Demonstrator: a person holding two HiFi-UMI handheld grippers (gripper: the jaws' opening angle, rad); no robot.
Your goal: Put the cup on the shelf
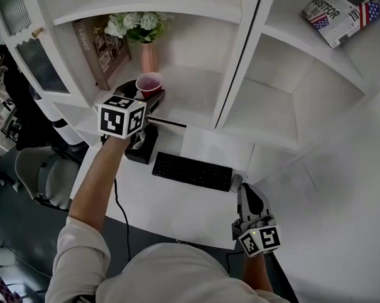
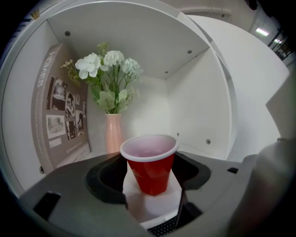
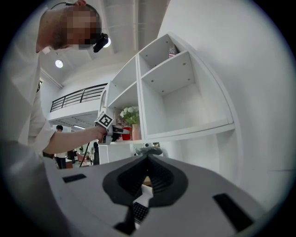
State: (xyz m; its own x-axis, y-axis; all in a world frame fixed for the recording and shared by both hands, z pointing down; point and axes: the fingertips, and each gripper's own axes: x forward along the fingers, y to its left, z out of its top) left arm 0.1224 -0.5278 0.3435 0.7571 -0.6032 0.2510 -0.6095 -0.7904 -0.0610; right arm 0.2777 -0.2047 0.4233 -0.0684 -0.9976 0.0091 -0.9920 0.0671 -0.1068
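Red cup [image 1: 149,85] is judged almost placed. It is held inside the white shelf compartment [image 1: 193,85], upper left of the head view, clamped by the left gripper [image 1: 151,96]. The right gripper [image 1: 247,198], lower right, is closed and empty. Setting down and release are left.

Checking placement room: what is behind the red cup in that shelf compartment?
A pink vase of white flowers and a leaning book stand behind the red cup. The left gripper covers the vase's foot.
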